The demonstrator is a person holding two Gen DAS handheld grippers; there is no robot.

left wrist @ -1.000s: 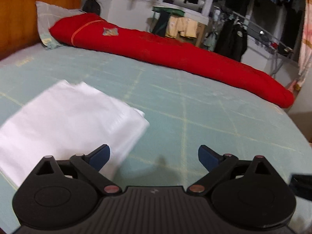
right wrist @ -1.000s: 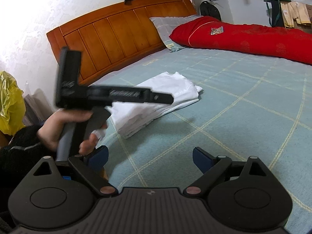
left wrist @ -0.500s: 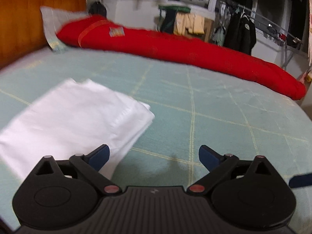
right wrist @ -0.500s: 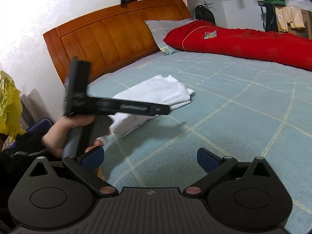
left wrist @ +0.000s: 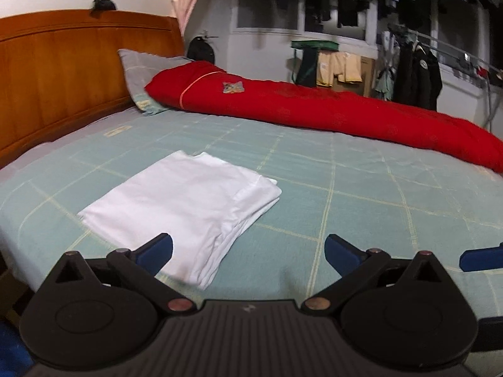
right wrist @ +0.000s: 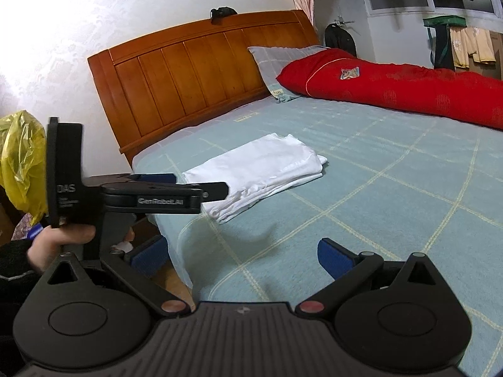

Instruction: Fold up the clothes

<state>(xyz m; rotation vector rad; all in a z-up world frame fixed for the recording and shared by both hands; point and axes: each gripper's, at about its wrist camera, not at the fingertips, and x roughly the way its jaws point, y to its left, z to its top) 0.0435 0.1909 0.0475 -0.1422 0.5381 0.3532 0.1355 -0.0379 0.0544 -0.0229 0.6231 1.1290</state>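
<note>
A white garment [left wrist: 185, 201] lies folded into a flat rectangle on the pale green checked bed sheet [left wrist: 361, 207]; the right wrist view shows the same garment [right wrist: 261, 169] near the bed's left edge. My left gripper [left wrist: 248, 249] is open and empty, hovering just short of the garment's near corner. Seen from the right wrist, the left gripper [right wrist: 195, 185] is held level by a hand [right wrist: 59, 238] beside the bed. My right gripper [right wrist: 240, 256] is open with nothing between its blue pads, over the sheet's front edge. One blue right fingertip [left wrist: 481, 259] shows at the right.
A long red quilt [left wrist: 330, 110] lies rolled along the far side of the bed, with a grey pillow [left wrist: 144, 72] against the wooden headboard [right wrist: 201, 72]. Clothes hang on a rack [left wrist: 418, 72] beyond. A yellow plastic bag [right wrist: 19, 157] sits left of the bed.
Both grippers have drawn back and risen from the bed, so the folded garment looks smaller and farther off. Both stay open and empty. The garment has not moved.
</note>
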